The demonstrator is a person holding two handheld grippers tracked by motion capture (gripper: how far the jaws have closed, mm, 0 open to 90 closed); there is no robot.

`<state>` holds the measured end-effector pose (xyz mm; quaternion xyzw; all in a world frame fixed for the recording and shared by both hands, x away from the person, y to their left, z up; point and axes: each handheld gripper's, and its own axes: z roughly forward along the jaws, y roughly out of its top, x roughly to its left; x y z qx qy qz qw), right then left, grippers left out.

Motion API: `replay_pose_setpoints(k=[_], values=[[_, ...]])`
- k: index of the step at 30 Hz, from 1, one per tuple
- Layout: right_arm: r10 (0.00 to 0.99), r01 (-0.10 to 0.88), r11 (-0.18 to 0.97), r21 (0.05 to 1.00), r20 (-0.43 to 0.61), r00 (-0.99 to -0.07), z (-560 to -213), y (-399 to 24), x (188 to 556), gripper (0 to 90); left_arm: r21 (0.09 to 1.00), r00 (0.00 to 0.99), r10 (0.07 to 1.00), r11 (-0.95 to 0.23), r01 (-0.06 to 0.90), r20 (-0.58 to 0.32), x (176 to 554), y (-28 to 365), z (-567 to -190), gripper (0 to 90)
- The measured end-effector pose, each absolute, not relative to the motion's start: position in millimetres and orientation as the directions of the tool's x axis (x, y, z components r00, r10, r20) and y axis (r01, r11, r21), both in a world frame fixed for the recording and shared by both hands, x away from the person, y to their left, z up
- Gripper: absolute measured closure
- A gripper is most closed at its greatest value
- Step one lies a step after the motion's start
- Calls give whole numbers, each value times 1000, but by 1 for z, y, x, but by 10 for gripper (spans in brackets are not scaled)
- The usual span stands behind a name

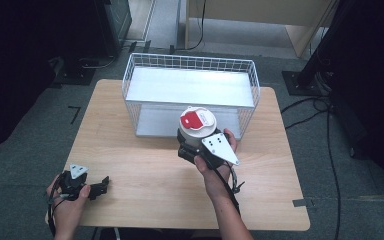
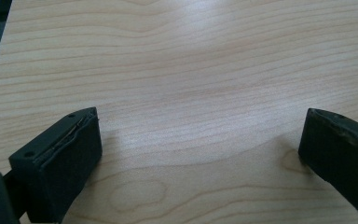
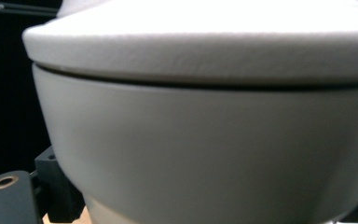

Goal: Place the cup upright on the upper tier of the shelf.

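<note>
A white round container (image 1: 197, 122) with a red label on its lid stands just in front of the wire basket (image 1: 139, 65). My right gripper (image 1: 190, 146) is shut on its lower body from the near side. In the right gripper view the container's grey-white wall (image 3: 205, 130) and lid rim are very close, and one black finger (image 3: 58, 186) shows at the lower left. I cannot tell whether the container rests on the table or hangs above it. My left gripper (image 1: 100, 187) lies low at the table's near left corner; its jaws (image 2: 200, 149) stand wide open over bare wood.
The white wire basket holds a flat white shelf and takes up the far middle of the wooden table (image 1: 145, 170). Black cables (image 1: 330, 150) and a stand base lie on the floor to the right. Dark equipment stands at the far left.
</note>
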<state>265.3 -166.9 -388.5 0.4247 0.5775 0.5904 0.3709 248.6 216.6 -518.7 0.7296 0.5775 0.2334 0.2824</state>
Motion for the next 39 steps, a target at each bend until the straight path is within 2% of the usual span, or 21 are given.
replay_pose_setpoints(k=[20, 39], values=[[947, -49, -36, 998, 19, -320, -344, -175, 290, 93, 683, 222, 975, -171, 710, 13, 249, 216, -519, 0], [956, -92, -3, 996, -24, -293, -308, -172, 328, 93, 684, 222, 975, -170, 710, 12, 249, 216, -519, 0]])
